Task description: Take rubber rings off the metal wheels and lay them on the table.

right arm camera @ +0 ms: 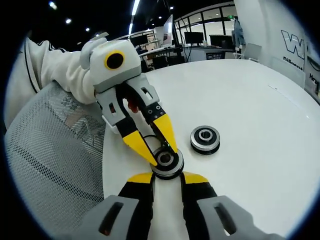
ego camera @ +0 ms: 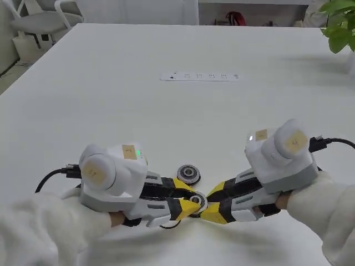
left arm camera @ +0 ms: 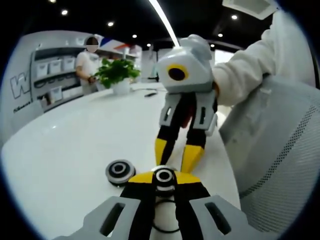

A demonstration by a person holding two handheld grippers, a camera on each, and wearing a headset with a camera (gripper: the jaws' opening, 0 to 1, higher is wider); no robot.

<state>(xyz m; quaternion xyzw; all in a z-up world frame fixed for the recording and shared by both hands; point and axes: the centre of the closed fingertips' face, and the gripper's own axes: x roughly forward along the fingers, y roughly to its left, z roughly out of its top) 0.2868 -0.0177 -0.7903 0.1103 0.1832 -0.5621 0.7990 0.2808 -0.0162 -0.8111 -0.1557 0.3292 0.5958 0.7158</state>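
A metal wheel (ego camera: 197, 201) is held just above the table between both grippers, which meet nose to nose. My left gripper (ego camera: 192, 205) is shut on it, the wheel (left arm camera: 164, 176) sitting between its yellow tips. From the other side my right gripper (ego camera: 204, 205) closes its tips on the same wheel (right arm camera: 167, 160). A second wheel (ego camera: 188, 173) with its black rubber ring lies flat on the table just beyond them. A loose thin black rubber ring (left arm camera: 165, 221) lies on the table under my left gripper's jaws.
The white table (ego camera: 166, 122) stretches far ahead, with a white power strip (ego camera: 199, 76) lying across its middle. A potted plant (ego camera: 339, 25) stands at the far right. White chairs (ego camera: 39, 22) sit at the far left corner. A mesh chair back (left arm camera: 280, 150) is close behind.
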